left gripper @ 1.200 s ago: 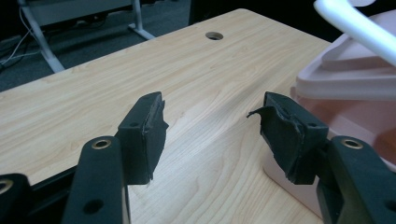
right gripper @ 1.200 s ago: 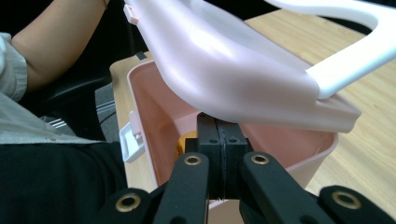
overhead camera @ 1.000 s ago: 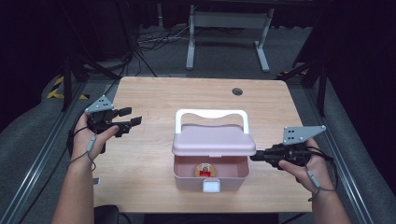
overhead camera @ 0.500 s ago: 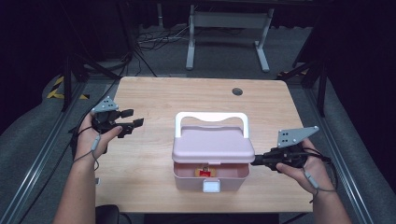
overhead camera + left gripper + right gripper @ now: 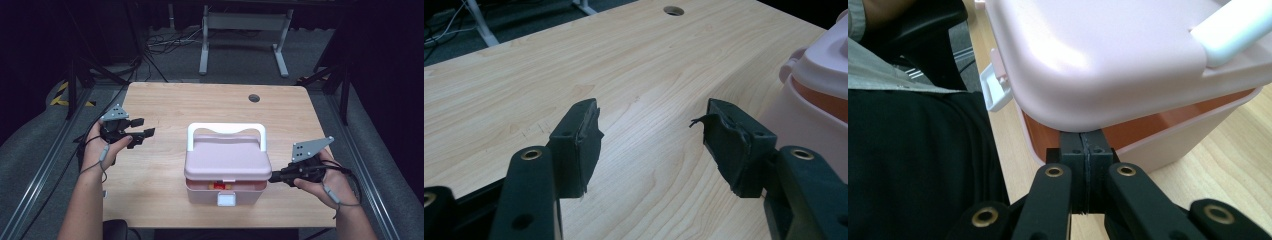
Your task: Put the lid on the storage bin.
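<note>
Box (image 5: 227, 165) near the table's (image 5: 200, 107) front edge, light stiff plastic, lid (image 5: 1108, 55) ajar: my right gripper (image 5: 1086, 150), jaws together, wedges under its rim; left gripper (image 5: 651, 135) gapes empty.

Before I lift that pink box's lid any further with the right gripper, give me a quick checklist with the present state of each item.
1. Right gripper shut, tips wedged under the lid edge: ok.
2. Lid lifted off the box base, gap open at front and right side: ok.
3. White front latch released: ok, it hangs below the gap.
4. Left gripper open, nothing between its jaws, clear of the box: ok.
5. Box base held down while the lid rises: not ok, nothing steadies it.
6. White handle out of the lid's swing: cannot tell; it stands upright at the back.
</note>
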`<state>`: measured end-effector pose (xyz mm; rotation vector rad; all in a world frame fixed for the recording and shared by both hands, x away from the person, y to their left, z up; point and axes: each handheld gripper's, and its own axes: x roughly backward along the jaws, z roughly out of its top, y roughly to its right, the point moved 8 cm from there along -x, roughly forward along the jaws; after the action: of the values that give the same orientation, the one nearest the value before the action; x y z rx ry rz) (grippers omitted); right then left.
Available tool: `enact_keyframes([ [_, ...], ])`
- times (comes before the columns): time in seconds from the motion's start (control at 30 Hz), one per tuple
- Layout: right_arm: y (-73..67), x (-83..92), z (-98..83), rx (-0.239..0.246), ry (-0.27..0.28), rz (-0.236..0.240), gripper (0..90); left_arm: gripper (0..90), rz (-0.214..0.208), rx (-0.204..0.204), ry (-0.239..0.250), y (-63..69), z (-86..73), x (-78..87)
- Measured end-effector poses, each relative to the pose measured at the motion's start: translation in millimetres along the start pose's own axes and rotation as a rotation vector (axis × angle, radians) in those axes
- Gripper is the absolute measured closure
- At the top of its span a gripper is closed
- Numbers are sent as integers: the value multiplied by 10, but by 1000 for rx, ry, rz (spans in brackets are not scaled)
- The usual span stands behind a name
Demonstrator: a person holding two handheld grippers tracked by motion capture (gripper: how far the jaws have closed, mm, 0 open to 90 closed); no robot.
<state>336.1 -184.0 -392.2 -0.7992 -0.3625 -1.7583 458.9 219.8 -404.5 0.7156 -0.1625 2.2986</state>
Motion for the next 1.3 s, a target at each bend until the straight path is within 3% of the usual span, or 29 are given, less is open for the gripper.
enact_keyframes([
  [0.53,-80,-54,-73,-38,-86,58,900,396,-7,3,-10,11,-13,-12],
  [1.3,-104,-105,-183,-48,-194,73,900,393,-12,-7,-32,30,-38,-42],
])
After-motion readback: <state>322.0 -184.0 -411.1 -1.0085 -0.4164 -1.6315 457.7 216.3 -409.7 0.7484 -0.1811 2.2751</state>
